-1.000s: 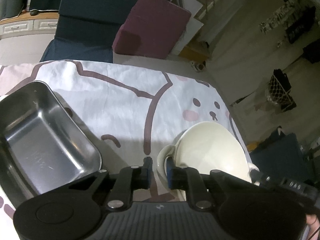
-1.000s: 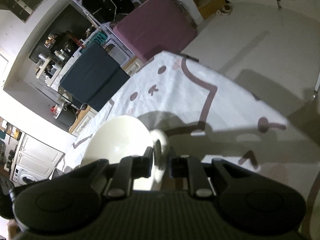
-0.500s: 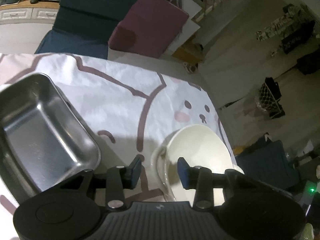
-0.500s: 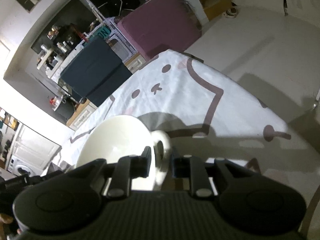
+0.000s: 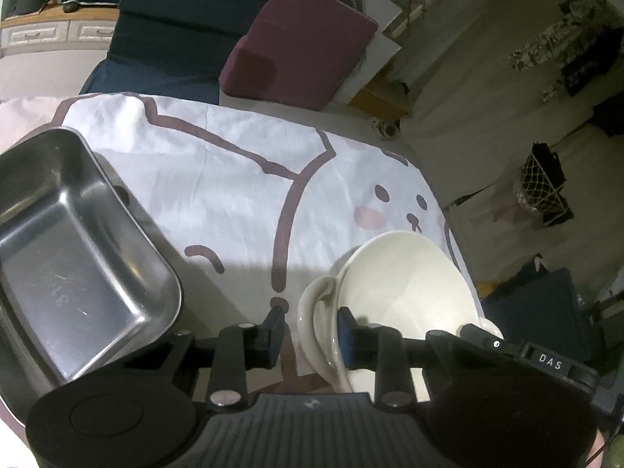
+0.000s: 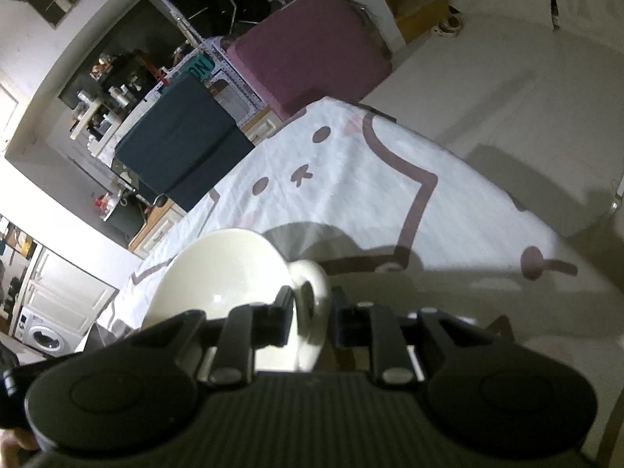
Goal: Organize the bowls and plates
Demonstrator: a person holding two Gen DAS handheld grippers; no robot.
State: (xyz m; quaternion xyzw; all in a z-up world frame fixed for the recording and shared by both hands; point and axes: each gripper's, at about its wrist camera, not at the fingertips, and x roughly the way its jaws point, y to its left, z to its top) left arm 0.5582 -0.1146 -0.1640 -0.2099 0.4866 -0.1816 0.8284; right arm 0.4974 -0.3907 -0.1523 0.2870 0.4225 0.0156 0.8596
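Note:
A cream bowl (image 5: 405,292) with a loop handle on each side stands on the cartoon-print cloth (image 5: 234,195). In the left wrist view my left gripper (image 5: 309,331) straddles the near handle (image 5: 312,312). Its jaws are closing, and the left pad (image 5: 273,331) still stands a little off the loop. In the right wrist view the bowl (image 6: 222,273) sits at lower left, and my right gripper (image 6: 312,316) is shut on its other handle (image 6: 312,300). The right gripper's black body (image 5: 526,355) shows behind the bowl in the left wrist view.
A rectangular steel tray (image 5: 78,253) lies on the cloth to the left of the bowl. Beyond the table's far edge stand a maroon cushion (image 5: 304,46) and a dark blue seat (image 5: 175,31). The table edge drops to the floor just right of the bowl.
My left gripper, which pinched the near handle a second ago, spread wide and has now narrowed around it again. The right gripper has kept its hold and the bowl has barely shifted.

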